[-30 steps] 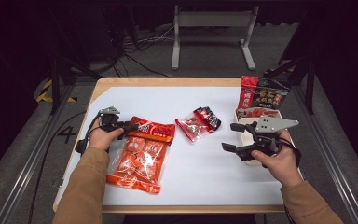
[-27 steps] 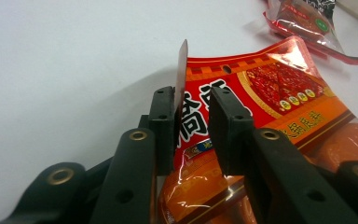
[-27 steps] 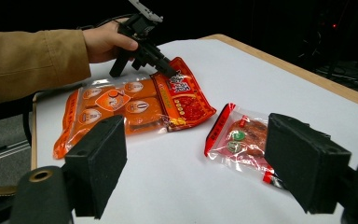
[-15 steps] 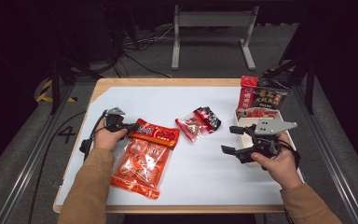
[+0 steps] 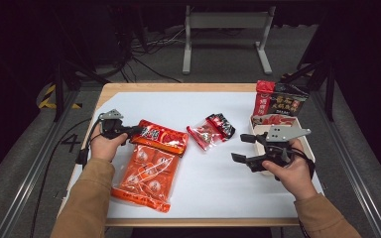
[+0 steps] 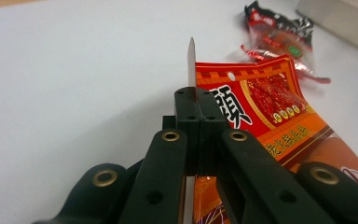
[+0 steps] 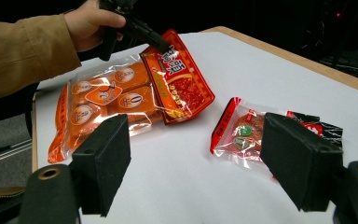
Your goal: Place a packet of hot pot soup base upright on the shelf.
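The left tongs (image 5: pixel 135 131) pinch the red packet's (image 5: pixel 161 137) left edge, forearm reaching in from near-left; the right tongs (image 5: pixel 243 148) hover spread, pointing left over the worktop (image 5: pixel 218 183).

You are working in a dark lab or recording studio: a white-topped table (image 5: pixel 218 183) stands on grey carpet, loose black cables (image 5: pixel 144 54) trail across the floor, and a metal stand (image 5: pixel 225 29) sits behind.

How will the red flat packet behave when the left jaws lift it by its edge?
The red packet is thin film, so it will probably bend and droop. The left gripper pinches only its edge; it may swing. It looks light and glossy, perhaps slippery.
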`<state>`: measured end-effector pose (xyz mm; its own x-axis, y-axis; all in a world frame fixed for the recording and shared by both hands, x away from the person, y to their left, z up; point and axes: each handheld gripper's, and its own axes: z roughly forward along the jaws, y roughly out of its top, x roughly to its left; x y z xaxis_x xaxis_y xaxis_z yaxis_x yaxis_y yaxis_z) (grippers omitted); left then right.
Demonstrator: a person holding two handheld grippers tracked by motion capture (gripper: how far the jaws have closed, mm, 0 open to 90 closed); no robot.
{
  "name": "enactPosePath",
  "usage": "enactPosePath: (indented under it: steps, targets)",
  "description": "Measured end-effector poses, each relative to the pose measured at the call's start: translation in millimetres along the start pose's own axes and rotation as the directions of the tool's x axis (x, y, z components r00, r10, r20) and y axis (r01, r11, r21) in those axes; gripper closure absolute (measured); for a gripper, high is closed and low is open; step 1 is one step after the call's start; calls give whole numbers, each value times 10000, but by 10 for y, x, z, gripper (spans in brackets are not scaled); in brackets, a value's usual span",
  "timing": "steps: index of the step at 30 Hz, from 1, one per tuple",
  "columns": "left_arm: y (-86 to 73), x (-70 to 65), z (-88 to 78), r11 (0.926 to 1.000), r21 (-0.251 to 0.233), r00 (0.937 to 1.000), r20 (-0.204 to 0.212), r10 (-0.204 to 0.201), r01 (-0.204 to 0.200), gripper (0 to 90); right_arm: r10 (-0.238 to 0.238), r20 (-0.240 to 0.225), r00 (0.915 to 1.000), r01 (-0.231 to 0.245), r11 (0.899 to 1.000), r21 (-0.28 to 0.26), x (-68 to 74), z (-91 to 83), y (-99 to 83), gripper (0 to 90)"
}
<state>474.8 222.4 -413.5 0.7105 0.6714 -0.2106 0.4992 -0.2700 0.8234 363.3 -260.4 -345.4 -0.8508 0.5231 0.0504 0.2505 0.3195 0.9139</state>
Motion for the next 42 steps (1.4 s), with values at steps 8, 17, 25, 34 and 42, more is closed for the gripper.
enactPosePath:
  steps: [8,17,25,34,42]
  targets:
    - [117,-134,-194,9990,-414,9998,159,155,-148,900,106,-139,9998,-104,9998,156,32,144,22,268]
    - [362,-414,-416,9909,-1069,9948,520,878,-819,900,232,-570,9981,-216,9994,283,60,353,8,252]
    - [481,-593,-577,9818,-1542,9886,840,1248,-1108,900,229,-863,9960,-204,9993,298,100,448,11,251]
    - [637,-849,-803,9631,-2186,9696,1513,1925,-1571,900,156,-1114,9937,-120,9994,331,153,536,33,251]
    - [751,-1240,-1024,9212,-2939,9358,1646,3117,-2551,900,76,-1366,9906,-50,9998,193,185,567,35,243]
